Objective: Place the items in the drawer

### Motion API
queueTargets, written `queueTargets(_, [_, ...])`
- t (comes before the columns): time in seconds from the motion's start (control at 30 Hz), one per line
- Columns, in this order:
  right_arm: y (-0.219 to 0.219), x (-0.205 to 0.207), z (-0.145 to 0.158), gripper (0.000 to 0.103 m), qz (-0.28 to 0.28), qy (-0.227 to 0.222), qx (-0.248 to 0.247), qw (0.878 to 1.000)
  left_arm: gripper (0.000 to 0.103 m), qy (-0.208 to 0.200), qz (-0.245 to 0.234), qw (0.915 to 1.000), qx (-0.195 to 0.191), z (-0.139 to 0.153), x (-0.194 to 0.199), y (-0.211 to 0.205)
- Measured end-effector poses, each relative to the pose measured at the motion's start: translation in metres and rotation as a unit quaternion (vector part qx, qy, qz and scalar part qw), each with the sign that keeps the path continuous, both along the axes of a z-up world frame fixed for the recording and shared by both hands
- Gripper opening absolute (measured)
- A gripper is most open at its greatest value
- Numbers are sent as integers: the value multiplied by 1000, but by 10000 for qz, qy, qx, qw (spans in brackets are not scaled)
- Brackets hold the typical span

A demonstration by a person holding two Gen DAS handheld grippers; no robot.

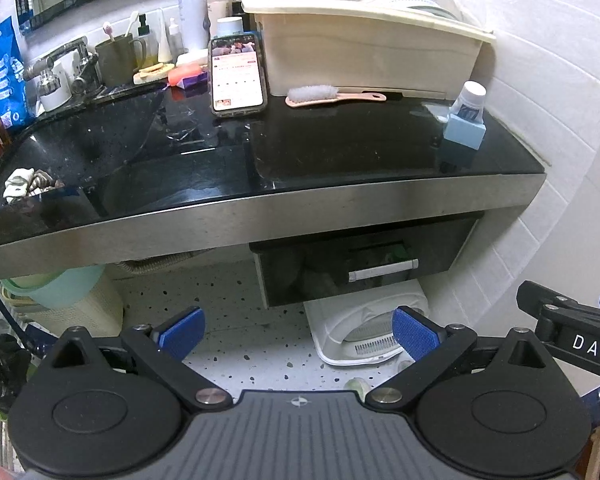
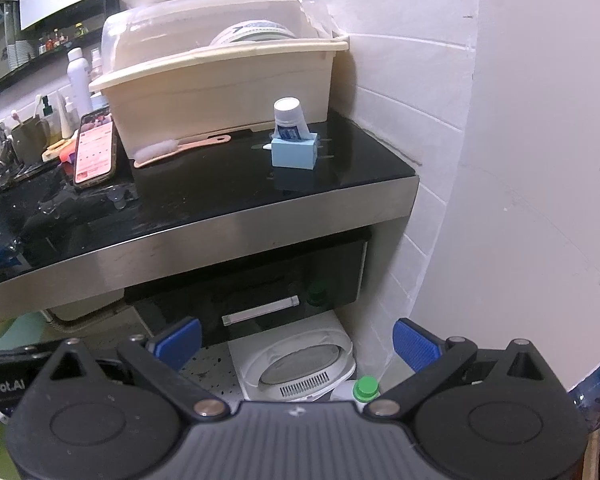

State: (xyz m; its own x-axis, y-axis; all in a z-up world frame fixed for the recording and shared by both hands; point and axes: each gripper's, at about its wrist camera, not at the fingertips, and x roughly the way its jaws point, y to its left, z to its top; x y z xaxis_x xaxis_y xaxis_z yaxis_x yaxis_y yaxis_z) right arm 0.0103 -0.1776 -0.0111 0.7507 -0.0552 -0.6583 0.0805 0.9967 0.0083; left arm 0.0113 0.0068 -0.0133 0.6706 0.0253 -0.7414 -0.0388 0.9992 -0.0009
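A black drawer (image 1: 364,268) with a silver handle (image 1: 383,270) hangs shut under the black counter (image 1: 340,148); it also shows in the right wrist view (image 2: 252,296) with its handle (image 2: 260,310). On the counter stand a toothpaste tube in a light blue holder (image 1: 465,122) (image 2: 293,142), a pink brush (image 1: 332,95) (image 2: 180,148) and a phone (image 1: 238,74) (image 2: 96,146). My left gripper (image 1: 298,330) is open and empty, low in front of the drawer. My right gripper (image 2: 296,340) is open and empty, also below the counter.
A cream dish box (image 1: 364,48) stands at the back of the counter. The sink (image 1: 100,140), tap and bottles are at the left. A white appliance (image 1: 364,328) sits on the speckled floor under the drawer. A tiled wall (image 2: 480,160) is on the right.
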Motion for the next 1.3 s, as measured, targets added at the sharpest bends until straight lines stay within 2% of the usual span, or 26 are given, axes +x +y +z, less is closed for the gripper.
queueTargets(0.13, [-6,-8,-3,103,32,-42,-47,10000,101,21,-29,10000,-88,-1,1,0])
queueTargets(0.27, [-1,-3,-3,103,110,-120,-76,9998,101,-34,-23,10000,-7,-3,0,0])
queueTargets(0.4, [-9,-17,-8,103,259,-415,-91,9988,101,-69,-45,10000,-3,-6,1,2])
queueTargets(0.7, [-3,-3,-18,103,457,-804,-386,9950,101,-83,44,9999,86,-14,4,8])
queueTargets(0.83, [1,-5,-31,103,580,-1291,-752,9871,101,-61,95,9999,85,-20,5,12])
queueTargets(1.03, [13,5,-59,103,1084,-1528,-1367,9727,101,-139,102,9992,353,-29,3,13])
queueTargets(1.13, [21,17,-72,103,1538,-1598,-1589,9621,101,-82,104,9993,348,-32,5,14])
queueTargets(1.3, [34,39,-86,103,1984,-1489,-1730,9532,101,-19,90,9996,256,-35,6,16])
